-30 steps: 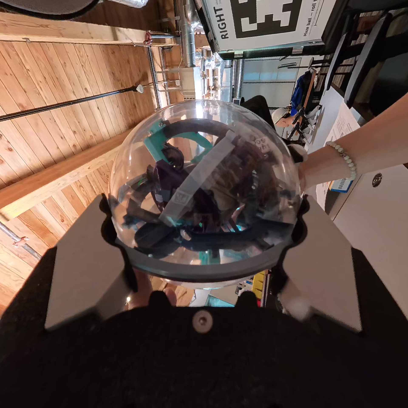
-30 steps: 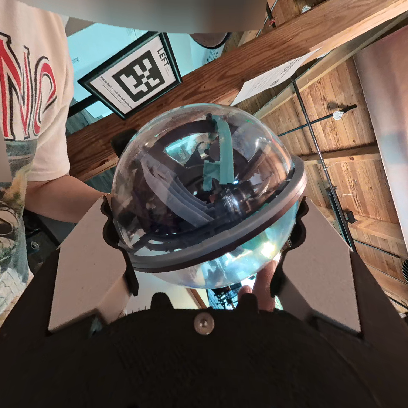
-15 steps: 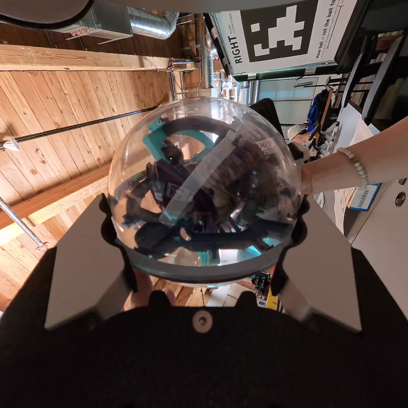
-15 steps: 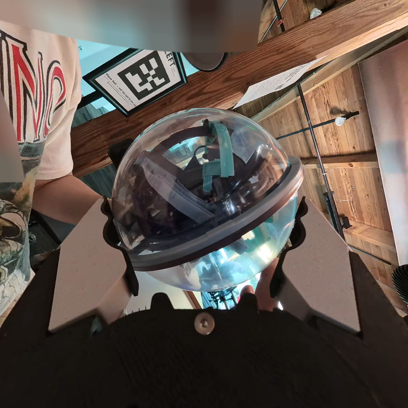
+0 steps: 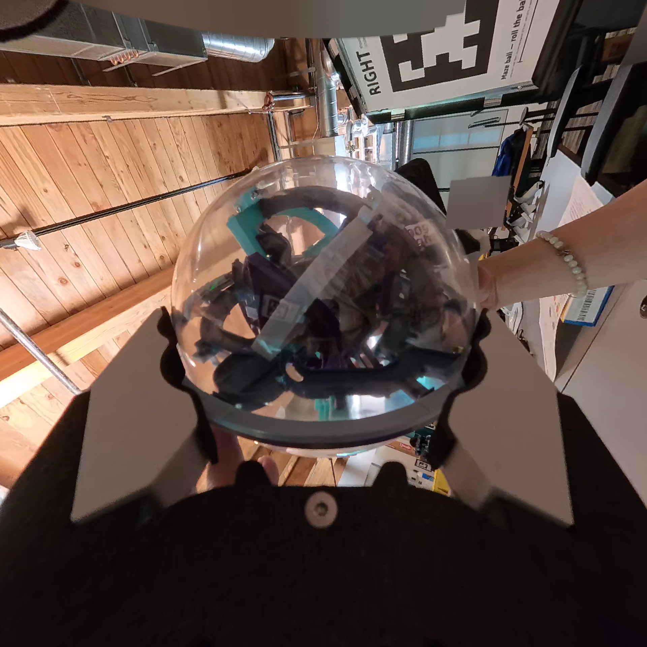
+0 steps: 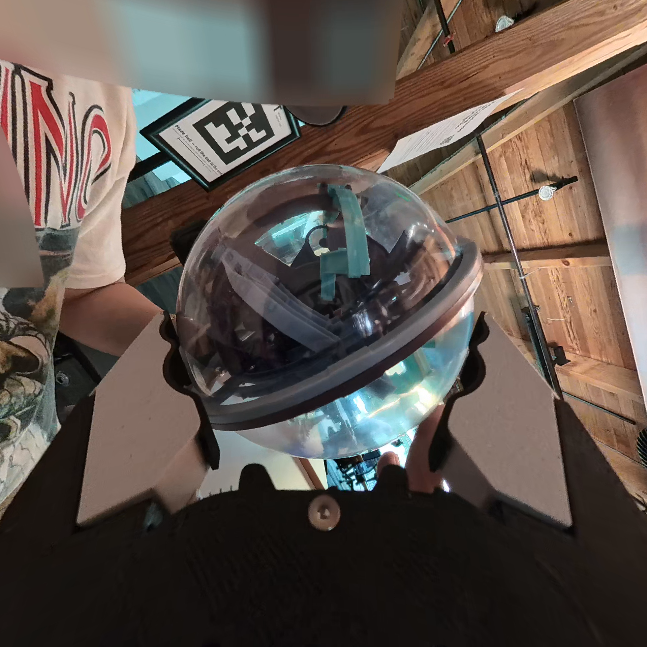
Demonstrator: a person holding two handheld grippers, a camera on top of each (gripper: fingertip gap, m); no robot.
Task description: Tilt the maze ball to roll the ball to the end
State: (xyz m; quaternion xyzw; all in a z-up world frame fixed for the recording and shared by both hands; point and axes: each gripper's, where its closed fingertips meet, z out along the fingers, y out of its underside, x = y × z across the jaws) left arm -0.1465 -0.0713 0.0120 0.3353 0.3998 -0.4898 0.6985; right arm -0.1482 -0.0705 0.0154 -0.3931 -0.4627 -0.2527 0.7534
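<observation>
The maze ball (image 5: 322, 297) is a clear sphere with a dark grey band around its middle and teal, grey and purple tracks inside. It is held in the air. My left gripper (image 5: 324, 350) is shut on it, one finger on each side at the band. My right gripper (image 6: 324, 350) is shut on the same maze ball (image 6: 325, 308) from another side, where the band runs slanted, higher on the right. I cannot make out the small ball among the tracks. The right gripper's marker plate (image 5: 437, 45) shows behind the sphere in the left wrist view.
A person's forearm with a bead bracelet (image 5: 563, 259) reaches to the sphere's right side. A torso in a white printed shirt (image 6: 63, 175) stands at the left. The left gripper's framed marker (image 6: 227, 140), wooden beams (image 6: 455, 80), planks and a metal rod (image 5: 38, 350) lie behind.
Both grippers have swung together with the maze ball in them. The background has slid down and right in the left view, and the band's slant has steepened slightly in the right view.
</observation>
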